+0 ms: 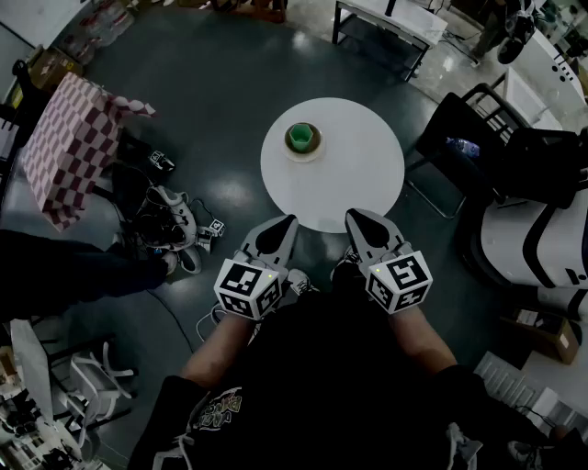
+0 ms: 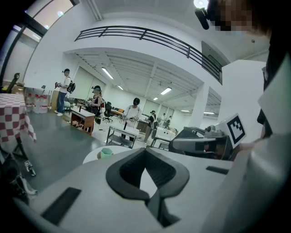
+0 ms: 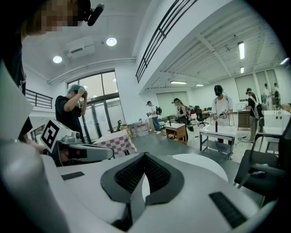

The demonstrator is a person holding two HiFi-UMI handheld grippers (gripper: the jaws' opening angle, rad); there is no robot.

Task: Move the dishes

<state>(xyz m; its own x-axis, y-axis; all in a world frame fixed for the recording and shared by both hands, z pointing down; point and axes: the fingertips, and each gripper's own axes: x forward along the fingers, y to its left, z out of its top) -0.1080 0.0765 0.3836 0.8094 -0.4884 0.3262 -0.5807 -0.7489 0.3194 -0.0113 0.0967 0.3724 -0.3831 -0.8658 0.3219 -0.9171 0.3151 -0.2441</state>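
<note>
A round white table [image 1: 354,170] stands in front of me. On its far left part a small green cup [image 1: 300,137] sits on a pale saucer [image 1: 304,154]. My left gripper [image 1: 290,219] and right gripper [image 1: 350,215] hover side by side at the table's near edge, both shut with nothing between the jaws. The cup is well beyond both. In the left gripper view the green cup [image 2: 106,153] shows on the table [image 2: 92,157] left of the closed jaw tips [image 2: 145,149]. The right gripper view shows bare table top [image 3: 200,164] past its closed tips [image 3: 144,154].
A table with a red-checked cloth [image 1: 72,138] stands at the left, with cables and gear [image 1: 170,220] on the floor beside it. A black chair [image 1: 469,151] is close to the table's right. A white trolley [image 1: 386,23] stands beyond. Several people stand farther off in the room.
</note>
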